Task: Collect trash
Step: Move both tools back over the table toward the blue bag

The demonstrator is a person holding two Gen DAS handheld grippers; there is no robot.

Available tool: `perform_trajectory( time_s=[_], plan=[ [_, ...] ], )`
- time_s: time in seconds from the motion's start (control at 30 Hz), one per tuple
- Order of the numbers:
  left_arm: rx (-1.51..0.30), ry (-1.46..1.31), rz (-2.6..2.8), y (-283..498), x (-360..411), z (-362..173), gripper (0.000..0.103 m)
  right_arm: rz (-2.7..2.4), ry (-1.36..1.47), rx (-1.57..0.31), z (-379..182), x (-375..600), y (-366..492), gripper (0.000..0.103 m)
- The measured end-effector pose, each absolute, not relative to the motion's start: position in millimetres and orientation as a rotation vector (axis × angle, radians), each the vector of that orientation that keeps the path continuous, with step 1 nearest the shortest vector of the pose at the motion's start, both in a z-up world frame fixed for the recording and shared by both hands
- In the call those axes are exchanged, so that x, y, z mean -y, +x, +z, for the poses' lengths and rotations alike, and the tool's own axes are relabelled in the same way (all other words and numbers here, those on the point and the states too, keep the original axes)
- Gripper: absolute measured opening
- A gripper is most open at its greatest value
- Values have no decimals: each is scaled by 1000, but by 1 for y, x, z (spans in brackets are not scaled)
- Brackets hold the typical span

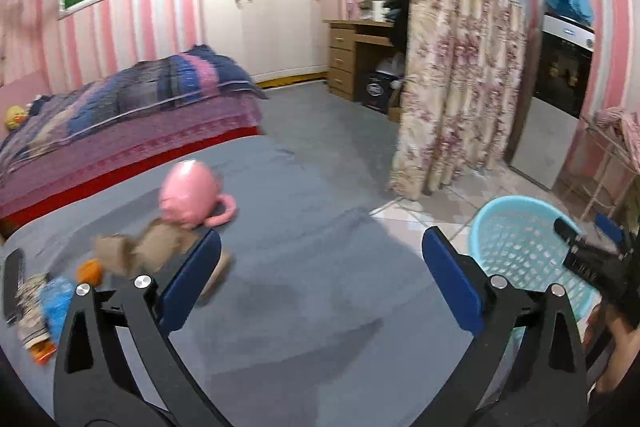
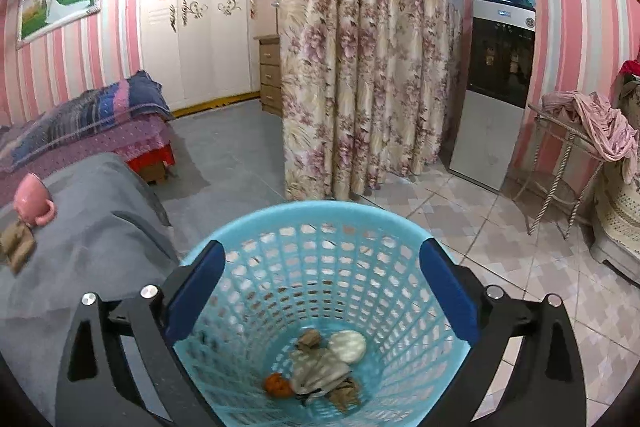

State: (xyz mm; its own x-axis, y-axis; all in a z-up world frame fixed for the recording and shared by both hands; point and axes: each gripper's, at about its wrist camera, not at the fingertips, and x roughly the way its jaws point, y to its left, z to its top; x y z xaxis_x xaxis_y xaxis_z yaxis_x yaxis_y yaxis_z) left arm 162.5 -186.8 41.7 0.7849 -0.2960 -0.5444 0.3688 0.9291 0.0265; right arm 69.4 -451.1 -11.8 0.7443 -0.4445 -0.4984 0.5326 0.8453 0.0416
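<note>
Only the right view looks down into the blue lattice basket (image 2: 320, 291): an orange scrap (image 2: 277, 385), a white disc (image 2: 348, 346) and crumpled grey-brown paper (image 2: 320, 373) lie at its bottom. The right gripper (image 2: 322, 291) hangs above, jaws wide, holding nothing. The left view alone shows wrappers (image 1: 44, 307) and brown paper (image 1: 140, 251) beside the pink mug (image 1: 188, 195) on the grey surface (image 1: 320, 287); left gripper (image 1: 320, 279) wide too.

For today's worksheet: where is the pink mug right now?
The pink mug lies tipped on the grey cloth, left in both views, touching brown crumpled paper.
</note>
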Motion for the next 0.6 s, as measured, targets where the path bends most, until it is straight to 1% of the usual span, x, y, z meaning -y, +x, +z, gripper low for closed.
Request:
perform_trajectory(
  time_s=[0.23,0.6],
  plan=[
    [-582,125,-196,153,113,37,97,-422,142,-500,-4,402,85,96],
    [-687,20,14,200,0,1,97,-165,43,-539,-24,301,126,96]
  ],
)
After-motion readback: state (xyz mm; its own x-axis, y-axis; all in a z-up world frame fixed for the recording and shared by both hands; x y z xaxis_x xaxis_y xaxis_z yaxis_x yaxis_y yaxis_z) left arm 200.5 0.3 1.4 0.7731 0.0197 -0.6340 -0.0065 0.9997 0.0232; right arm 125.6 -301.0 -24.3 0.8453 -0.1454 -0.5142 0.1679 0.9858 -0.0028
